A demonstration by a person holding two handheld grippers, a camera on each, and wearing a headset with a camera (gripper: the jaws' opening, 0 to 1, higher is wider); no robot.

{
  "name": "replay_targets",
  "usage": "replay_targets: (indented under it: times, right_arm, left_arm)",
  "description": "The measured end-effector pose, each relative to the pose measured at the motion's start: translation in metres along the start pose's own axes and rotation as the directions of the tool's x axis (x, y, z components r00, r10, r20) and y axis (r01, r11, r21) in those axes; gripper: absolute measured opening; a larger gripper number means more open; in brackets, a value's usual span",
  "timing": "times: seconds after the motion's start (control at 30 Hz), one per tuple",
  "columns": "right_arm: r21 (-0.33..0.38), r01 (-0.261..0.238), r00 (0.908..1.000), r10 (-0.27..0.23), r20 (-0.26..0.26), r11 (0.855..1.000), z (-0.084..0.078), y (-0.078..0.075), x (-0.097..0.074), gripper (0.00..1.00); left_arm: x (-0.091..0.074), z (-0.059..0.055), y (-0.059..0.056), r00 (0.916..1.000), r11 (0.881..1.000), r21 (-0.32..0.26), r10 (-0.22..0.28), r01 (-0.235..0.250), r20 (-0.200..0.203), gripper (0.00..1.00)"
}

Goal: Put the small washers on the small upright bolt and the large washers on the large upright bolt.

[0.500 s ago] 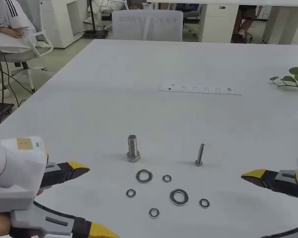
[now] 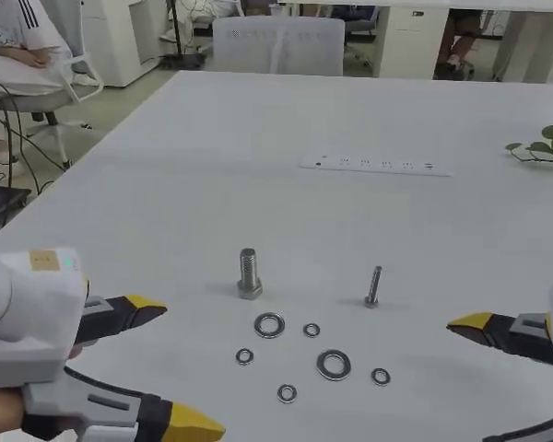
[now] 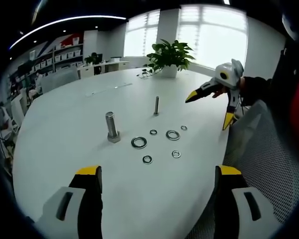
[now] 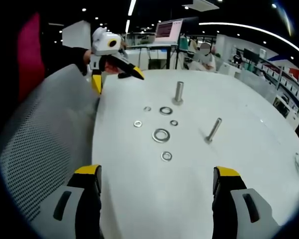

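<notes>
Large upright bolt: the large upright bolt (image 2: 250, 274) stands head-down on the table (image 2: 212, 166), left of the middle of the near part, touching nothing else.
Small upright bolt: the small upright bolt (image 2: 373, 286) stands head-down to the right of the large one, well apart from it and about as far from the near edge.
Large washers: two large washers lie flat on the near side of the bolts. One large washer (image 2: 269, 325) is near the foot of the large bolt. The other large washer (image 2: 334, 365) is nearer and to the right, between the two bolts in line.
Small washers: four lie flat in the same cluster. One small washer (image 2: 311, 330) lies just right of the far large washer. Another small washer (image 2: 244, 356) is at the left of the cluster. A third small washer (image 2: 287, 393) is nearest of all. A fourth small washer (image 2: 380, 376) is at the right. None touches another or either bolt.
Left gripper: the left gripper (image 3: 158, 172) hovers above the near left of the table, jaws spread wide with nothing between them, pointing towards the washers.
Right gripper: the right gripper (image 4: 156, 173) is at the near right, jaws also wide apart and empty, well clear of the cluster.
Power strip: a white power strip (image 2: 376, 166) lies flat far beyond the bolts.
Plant: green plant leaves (image 2: 544, 145) show at the right edge.
Chair: a pale chair (image 2: 276, 46) is at the far edge.
Seated person: a seated person (image 2: 9, 37) is at far left, off the table.
</notes>
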State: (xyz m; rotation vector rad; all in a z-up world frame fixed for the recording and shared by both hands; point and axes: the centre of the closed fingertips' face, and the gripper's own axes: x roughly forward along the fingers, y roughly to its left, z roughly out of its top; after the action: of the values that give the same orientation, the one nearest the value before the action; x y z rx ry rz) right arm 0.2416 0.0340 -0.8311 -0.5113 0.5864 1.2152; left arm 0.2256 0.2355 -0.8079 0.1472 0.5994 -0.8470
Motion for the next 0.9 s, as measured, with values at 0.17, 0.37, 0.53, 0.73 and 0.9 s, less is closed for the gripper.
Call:
replay_targets:
  times: [0.17, 0.37, 0.53, 0.73, 0.9]
  right_arm:
    - [-0.010, -0.006, 1.0000, 0.006, -0.001, 1.000, 0.003, -0.001, 0.001, 0.93]
    - [-0.032, -0.016, 0.9999, 0.016, -0.005, 0.999, 0.010, -0.003, 0.003, 0.93]
    - [-0.060, -0.035, 0.9993, 0.035, -0.012, 0.998, 0.019, -0.003, 0.007, 0.92]
    - [-0.100, -0.062, 0.9979, 0.059, -0.027, 0.993, 0.029, -0.002, 0.014, 0.91]
    - [-0.125, -0.082, 0.9961, 0.077, -0.044, 0.989, 0.036, -0.002, 0.021, 0.90]
  left_arm:
    - [-0.001, 0.001, 0.002, 0.9999, 1.000, -0.008, 0.013, -0.013, 0.010, 0.93]
    - [-0.003, 0.006, 0.004, 0.9987, 0.999, -0.019, 0.031, -0.030, 0.041, 0.93]
    - [-0.005, 0.010, 0.005, 0.9966, 0.998, -0.037, 0.044, -0.042, 0.069, 0.92]
    - [-0.008, 0.013, 0.007, 0.9932, 0.997, -0.052, 0.063, -0.058, 0.098, 0.91]
    - [-0.009, 0.014, 0.009, 0.9912, 0.996, -0.062, 0.075, -0.069, 0.109, 0.91]
